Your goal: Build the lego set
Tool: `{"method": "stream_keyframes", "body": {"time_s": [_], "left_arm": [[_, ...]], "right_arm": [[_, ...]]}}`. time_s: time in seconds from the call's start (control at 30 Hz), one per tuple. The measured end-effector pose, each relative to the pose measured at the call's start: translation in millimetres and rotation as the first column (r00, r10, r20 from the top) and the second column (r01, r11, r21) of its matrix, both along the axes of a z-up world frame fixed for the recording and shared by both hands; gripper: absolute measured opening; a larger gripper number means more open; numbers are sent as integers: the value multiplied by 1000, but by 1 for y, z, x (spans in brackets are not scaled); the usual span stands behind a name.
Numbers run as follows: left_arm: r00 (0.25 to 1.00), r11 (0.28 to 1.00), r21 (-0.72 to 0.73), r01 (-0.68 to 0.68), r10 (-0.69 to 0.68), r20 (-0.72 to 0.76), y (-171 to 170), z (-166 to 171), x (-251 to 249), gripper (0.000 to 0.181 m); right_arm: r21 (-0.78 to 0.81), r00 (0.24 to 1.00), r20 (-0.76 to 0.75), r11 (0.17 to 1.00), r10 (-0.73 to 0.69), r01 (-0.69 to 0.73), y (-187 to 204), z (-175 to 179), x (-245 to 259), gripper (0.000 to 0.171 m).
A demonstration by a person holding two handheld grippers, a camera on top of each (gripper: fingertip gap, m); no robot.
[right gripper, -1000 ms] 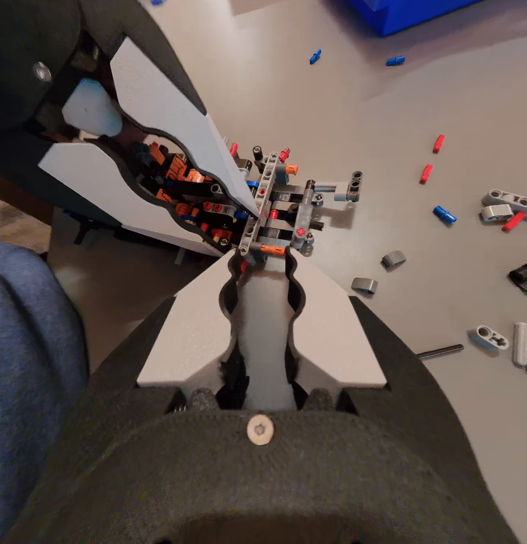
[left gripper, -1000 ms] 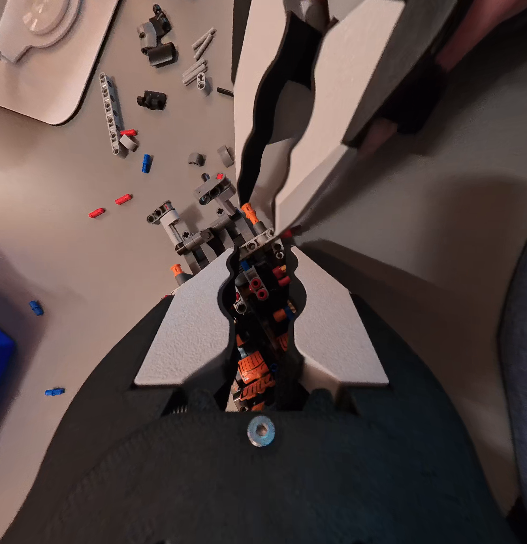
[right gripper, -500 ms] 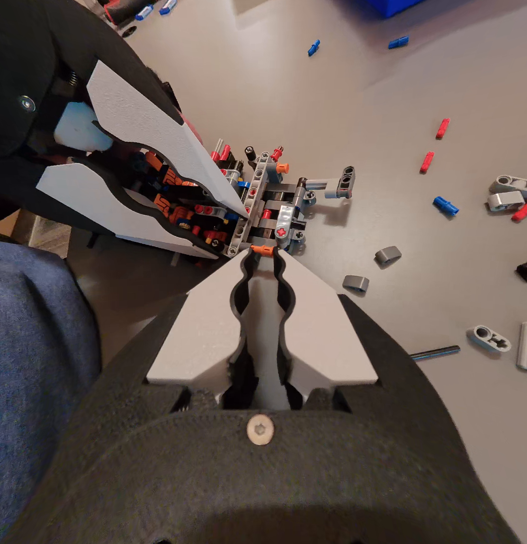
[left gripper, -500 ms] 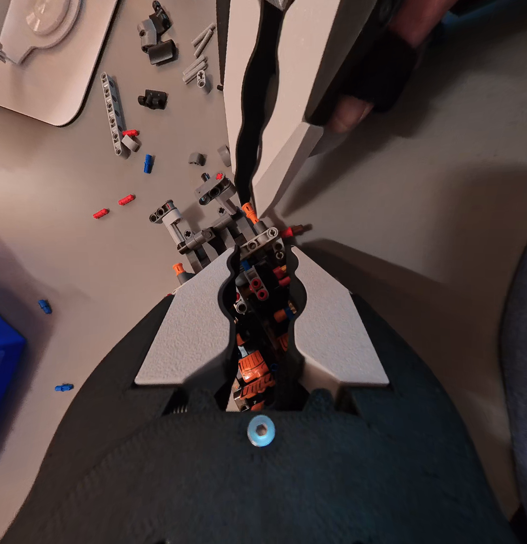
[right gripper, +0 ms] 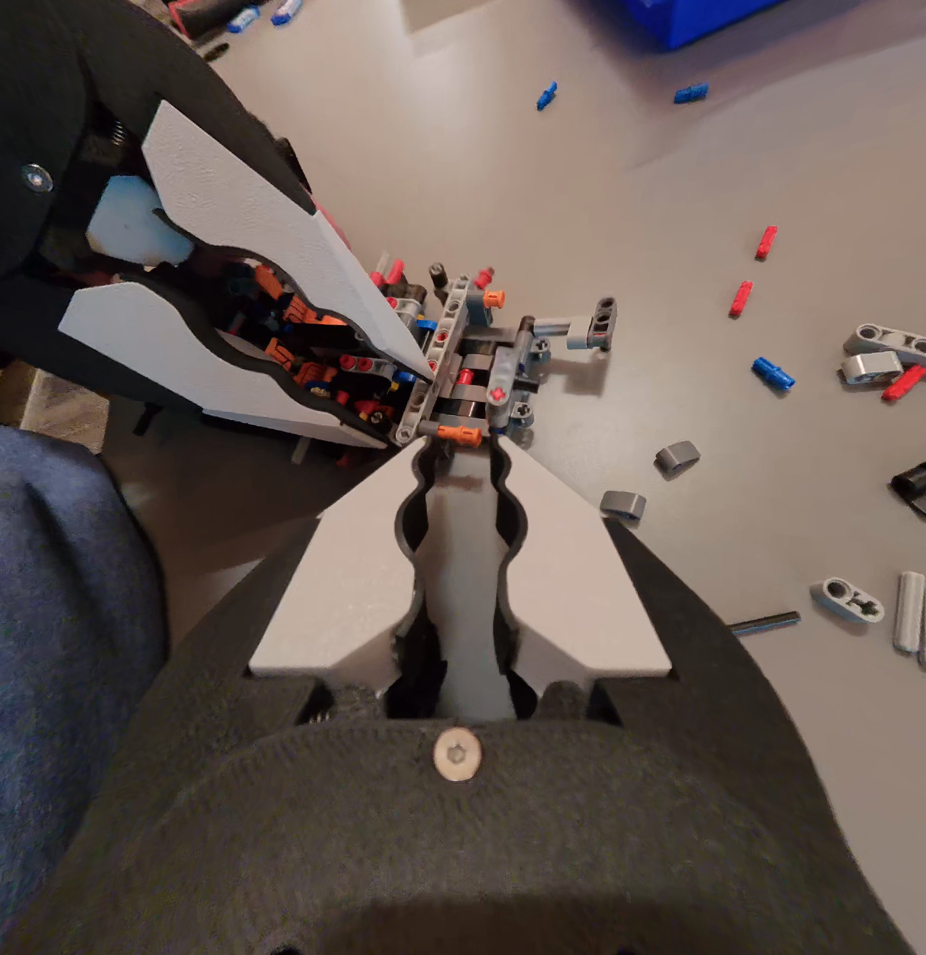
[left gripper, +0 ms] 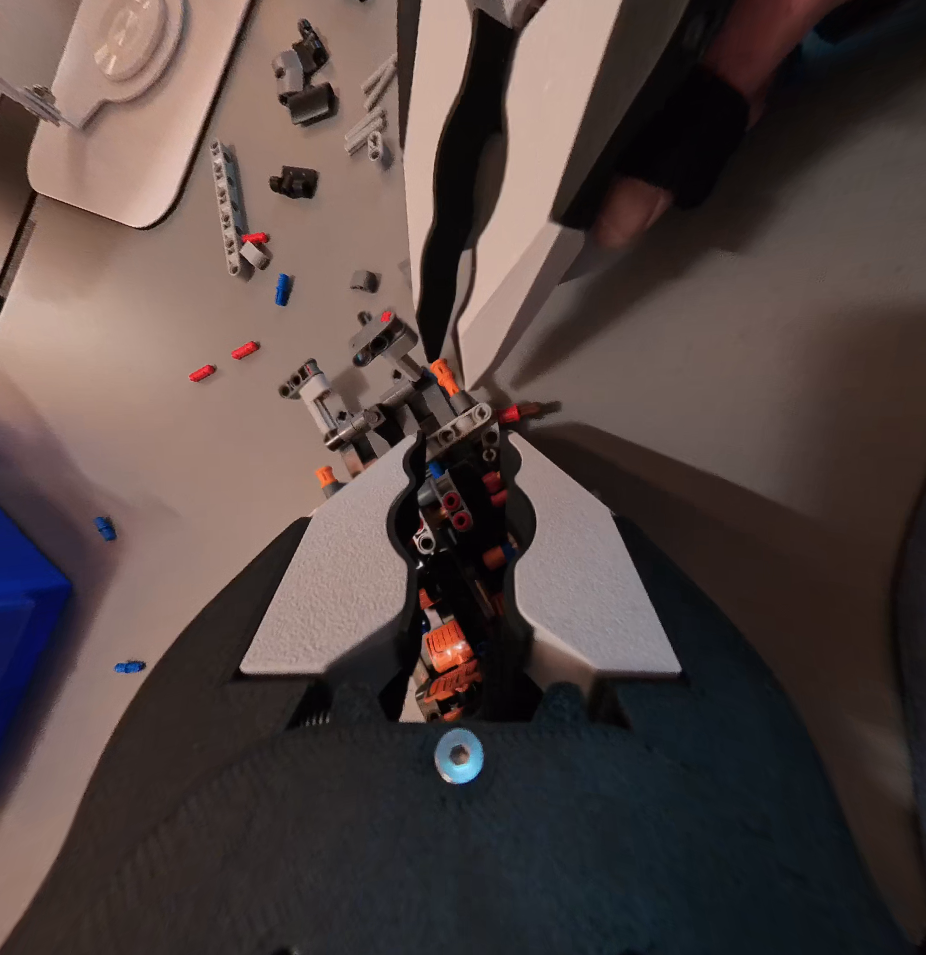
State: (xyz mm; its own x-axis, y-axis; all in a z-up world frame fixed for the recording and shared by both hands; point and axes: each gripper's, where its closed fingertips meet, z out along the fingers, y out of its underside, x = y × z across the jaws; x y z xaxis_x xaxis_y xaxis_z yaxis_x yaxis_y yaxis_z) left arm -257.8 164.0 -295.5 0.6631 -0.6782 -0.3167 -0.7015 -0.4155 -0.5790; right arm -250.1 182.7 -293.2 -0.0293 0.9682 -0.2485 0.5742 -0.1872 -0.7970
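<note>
Lego model (right gripper: 450, 362): a dense black, grey and orange Technic build with red and blue pins and a grey holed beam across its front end. It is clamped between the fingers of the left tool (left gripper: 463, 455), its front end sticking out past the tips, low over the table (right gripper: 553, 217). An orange pin (right gripper: 458, 433) juts from the beam's near corner. The right tool (right gripper: 456, 444) has its tips set around that pin with a narrow gap between them; whether they actually pinch it is hard to tell from here.

Loose parts lie scattered on the grey table: red pins (right gripper: 754, 271), blue pins (right gripper: 772, 373), grey curved pieces (right gripper: 677, 456), a long grey beam (left gripper: 227, 206) and a black axle (right gripper: 763, 621). A blue bin (left gripper: 16, 635) sits at the table's edge.
</note>
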Motion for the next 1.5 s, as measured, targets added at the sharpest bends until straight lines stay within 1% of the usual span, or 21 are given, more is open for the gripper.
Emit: {"method": "stream_keyframes", "body": {"time_s": [0.1, 0.2, 0.3, 0.4, 0.47, 0.57, 0.67, 0.73, 0.8, 0.87, 1.0, 1.1, 1.17, 1.23, 1.27, 1.33, 1.5], "left_arm": [[999, 1000, 3, -23, 22, 36, 0, 7, 0, 27], [995, 997, 6, -81, 81, 55, 5, 13, -3, 37], [987, 987, -24, -162, 162, -11, 10, 2, -11, 54], [980, 980, -20, -200, 200, -9, 9, 0, -8, 54], [980, 980, -32, -197, 197, -19, 5, -1, -6, 51], [982, 982, -40, -185, 184, -36, -1, -1, -6, 51], [989, 988, -49, -148, 147, -37, -5, -2, -5, 44], [991, 988, -82, -134, 133, -22, -8, -6, -2, 38], [992, 987, -94, -128, 126, -26, -10, -9, -2, 35], [992, 988, -91, -123, 121, -25, -10, -9, -1, 35], [995, 992, -76, -97, 93, -45, -10, -7, -3, 32], [998, 997, -50, -57, 56, -15, -12, 6, 3, 27], [999, 995, -91, -35, 34, -13, -18, 5, 7, 27], [997, 994, -101, -48, 42, -59, -20, -2, 4, 25], [997, 994, -96, -52, 46, -60, -20, -4, 5, 26], [995, 994, -78, -73, 67, -71, -19, -4, 3, 21], [995, 997, -51, -63, 59, -79, -20, -5, 4, 22]], "right_arm": [[34, 999, 1, 999, 42, -42, -2, 4, 0, 18], [29, 998, 6, 998, 61, -61, -4, 2, -2, 19], [17, 998, 9, 997, 69, -69, -6, 0, -2, 16], [19, 998, 20, 998, 67, -67, -7, -2, 0, 13], [6, 997, 21, 998, 68, -68, -11, -1, 0, 11], [18, 996, 16, 996, 90, -90, -17, -1, 0, 13], [16, 996, 3, 996, 92, -92, -19, 2, 0, 22], [38, 996, 4, 995, 90, -90, -19, 1, 0, 19], [54, 997, 2, 995, 83, -83, -20, -1, -1, 19], [85, 998, 7, 994, 67, -67, -17, -3, -2, 13], [98, 998, 11, 993, 61, -62, -17, -4, -4, 14], [95, 998, 12, 994, 60, -61, -17, -4, -4, 14], [96, 998, 11, 993, 63, -64, -17, -4, -4, 14], [102, 998, 17, 992, 66, -67, -18, -5, -4, 14], [108, 998, 21, 992, 67, -69, -18, -5, -4, 14], [121, 998, 21, 990, 65, -67, -18, -6, -4, 14], [151, 998, 25, 986, 64, -67, -18, -6, -6, 14]]}}
